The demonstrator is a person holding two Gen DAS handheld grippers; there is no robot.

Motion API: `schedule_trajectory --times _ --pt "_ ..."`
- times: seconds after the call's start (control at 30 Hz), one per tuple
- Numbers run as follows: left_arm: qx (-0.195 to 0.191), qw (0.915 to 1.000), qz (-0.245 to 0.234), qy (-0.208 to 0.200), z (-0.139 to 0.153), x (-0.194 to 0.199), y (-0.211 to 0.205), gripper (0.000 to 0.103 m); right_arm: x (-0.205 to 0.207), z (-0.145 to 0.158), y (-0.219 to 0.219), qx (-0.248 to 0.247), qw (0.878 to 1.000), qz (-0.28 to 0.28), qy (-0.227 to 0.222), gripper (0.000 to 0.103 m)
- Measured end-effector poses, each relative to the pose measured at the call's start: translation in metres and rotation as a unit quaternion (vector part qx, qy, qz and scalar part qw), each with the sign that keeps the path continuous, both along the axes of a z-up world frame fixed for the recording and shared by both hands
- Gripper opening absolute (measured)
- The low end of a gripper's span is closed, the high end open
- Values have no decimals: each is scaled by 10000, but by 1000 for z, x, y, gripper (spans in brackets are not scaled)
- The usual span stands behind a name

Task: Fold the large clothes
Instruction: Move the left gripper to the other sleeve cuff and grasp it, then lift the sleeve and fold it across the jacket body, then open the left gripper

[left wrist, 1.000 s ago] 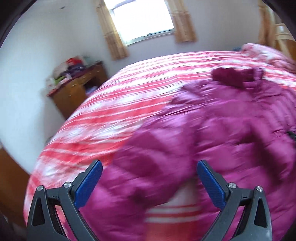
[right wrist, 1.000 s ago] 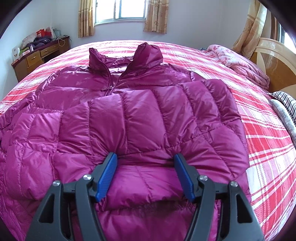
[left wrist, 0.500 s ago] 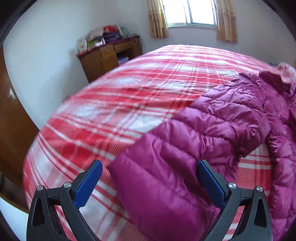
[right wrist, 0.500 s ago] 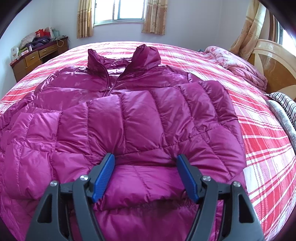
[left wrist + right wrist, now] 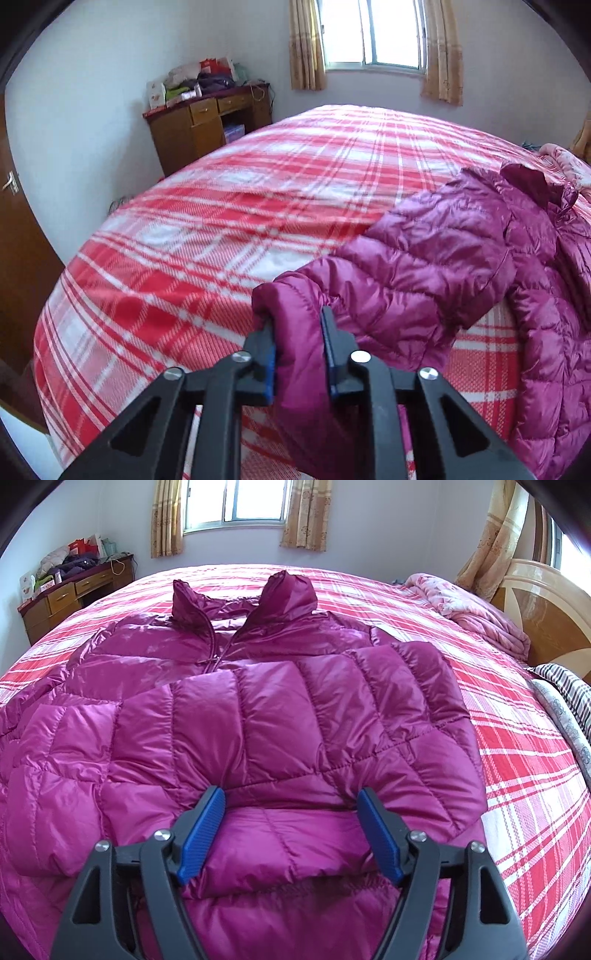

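Observation:
A magenta quilted puffer jacket (image 5: 258, 720) lies front up on the red plaid bed, collar toward the window. One sleeve is folded across its chest. My right gripper (image 5: 290, 812) is open just above that folded sleeve's end, holding nothing. In the left wrist view, the jacket's other sleeve (image 5: 424, 266) stretches out over the bedspread. My left gripper (image 5: 297, 325) is shut on that sleeve's cuff (image 5: 291, 306).
The red and white plaid bedspread (image 5: 240, 221) covers the bed. A wooden desk (image 5: 210, 122) with clutter stands by the wall near the window. A pink quilt (image 5: 472, 609), a striped pillow (image 5: 565, 686) and the wooden headboard (image 5: 546, 602) lie at the right.
My left gripper was open over the sleeve's end and has now shut on the cuff. The right gripper has stayed open and barely moved.

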State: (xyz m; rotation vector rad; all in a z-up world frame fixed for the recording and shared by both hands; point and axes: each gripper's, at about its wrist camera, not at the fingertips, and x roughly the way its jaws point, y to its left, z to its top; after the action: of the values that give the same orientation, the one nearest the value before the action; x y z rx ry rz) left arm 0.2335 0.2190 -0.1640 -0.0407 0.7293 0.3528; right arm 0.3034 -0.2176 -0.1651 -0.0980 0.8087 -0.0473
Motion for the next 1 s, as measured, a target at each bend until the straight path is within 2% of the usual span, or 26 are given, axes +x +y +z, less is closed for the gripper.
schedule_trajectory --times 0.17,0.27,0.47,0.7,1.0 --pt "416 9986 -76 -306 25 4 -4 17 0 -1 1 -4 10000 -2 15 77" --pt "518 9978 -159 -373 39 13 -6 16 0 1 -2 81 9999 20 67 78" --pt "661 9958 -310 -556 63 23 -14 15 -9 14 -4 99 9996 200 143 78" --pt "771 9932 -477 -733 87 34 -33 14 -41 33 5 99 9983 546 -184 85" --pt "912 9858 -917 -1074 126 46 -74 14 -65 29 2 13 9974 717 -103 85"
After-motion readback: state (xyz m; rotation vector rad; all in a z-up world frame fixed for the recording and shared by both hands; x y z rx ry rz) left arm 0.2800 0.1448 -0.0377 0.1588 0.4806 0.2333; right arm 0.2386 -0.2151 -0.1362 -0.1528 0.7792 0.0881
